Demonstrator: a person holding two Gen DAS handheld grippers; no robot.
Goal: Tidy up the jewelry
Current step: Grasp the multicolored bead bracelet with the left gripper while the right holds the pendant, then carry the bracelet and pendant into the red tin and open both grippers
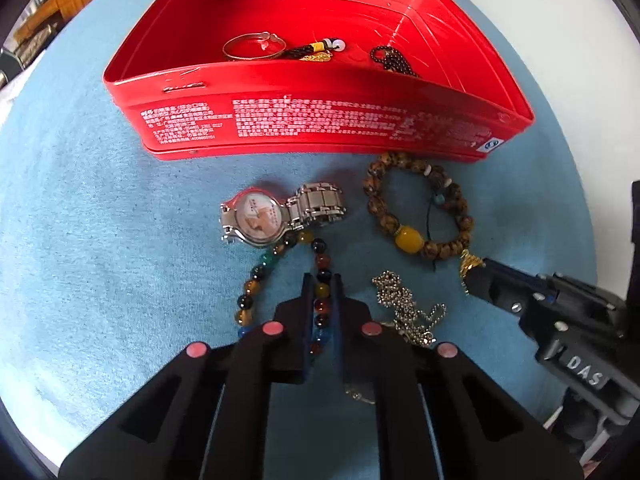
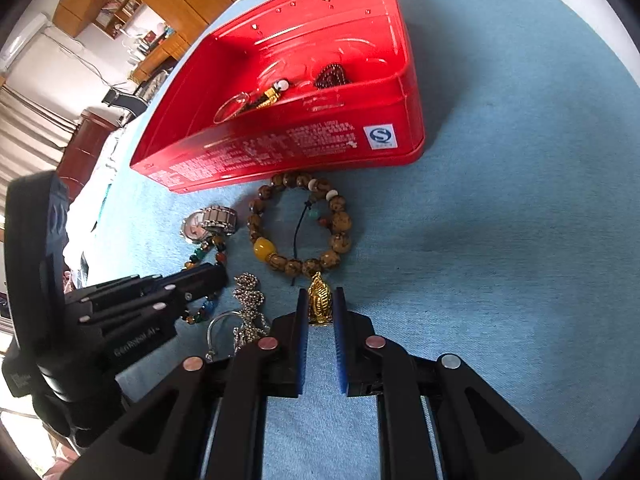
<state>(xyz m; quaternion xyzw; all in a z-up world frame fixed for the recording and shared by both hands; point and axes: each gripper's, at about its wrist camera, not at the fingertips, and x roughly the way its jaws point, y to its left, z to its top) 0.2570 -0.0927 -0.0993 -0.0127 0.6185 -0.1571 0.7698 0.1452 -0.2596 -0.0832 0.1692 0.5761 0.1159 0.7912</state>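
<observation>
The left claw [image 1: 322, 280] is pinching one strand of the coloured bead bracelet [image 1: 256, 280], its jaws pressed in on the beads that run between them; the other strand of the loop curves off to the claw's left on the blue cloth [image 1: 100, 240] covering the bench. Just beyond this claw's tips lies the silver watch [image 1: 276, 216], its face up and its metal band folded to the right. To the claw's right, touching the cloth, sits a heap of silver ball chain [image 1: 404, 304].

The right claw [image 2: 320, 300] is pinching the gold pendant [image 2: 320, 300] that hangs from the brown bead bracelet [image 2: 340, 224], which lies just ahead of its tips with a yellow bead on its left side. Farther ahead of both claws stands the red tin [image 2: 280, 152], open, holding a silver bangle [image 1: 254, 46], a black cord charm [image 1: 310, 51] and a dark bead strand [image 1: 390, 60].
</observation>
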